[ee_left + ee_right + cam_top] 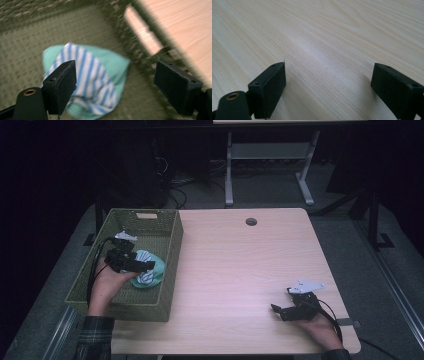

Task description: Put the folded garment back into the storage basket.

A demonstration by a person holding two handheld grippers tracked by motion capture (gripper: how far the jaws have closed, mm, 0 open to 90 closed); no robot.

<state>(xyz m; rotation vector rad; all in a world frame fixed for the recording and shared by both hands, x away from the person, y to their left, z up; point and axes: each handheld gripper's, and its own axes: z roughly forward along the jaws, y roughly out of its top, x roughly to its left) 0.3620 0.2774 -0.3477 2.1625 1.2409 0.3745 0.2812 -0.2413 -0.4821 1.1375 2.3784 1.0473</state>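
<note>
**benchrat:** While the left gripper hangs inside the woven basket with its jaws spread wide, the striped cloth sits bunched on the basket floor right under them, not pinched by anything. From the high view that's around 9 o'clock on the tabletop. The right gripper is parked low at about 5 o'clock, jaws also apart, nothing between them but bare wood.

**loomfan:** So what's the risk from here?

**benchrat:** I'd guess a jaw snagging a fold. The cloth is soft, limp, mint green with blue and white stripes, all crumpled into a lump, so if the gripper drags sideways it could hook an edge and haul the thing along. Also the basket wall is close at the gripper's 2 o'clock; a jaw clipping that stiff olive weave could shove the whole basket, and it already overhangs the tabletop's left edge.

**loomfan:** Tabletop itself?

**benchrat:** Pale wood grain, smooth, slightly shiny. Jaw pads are black, blocky and flat-faced.
</note>
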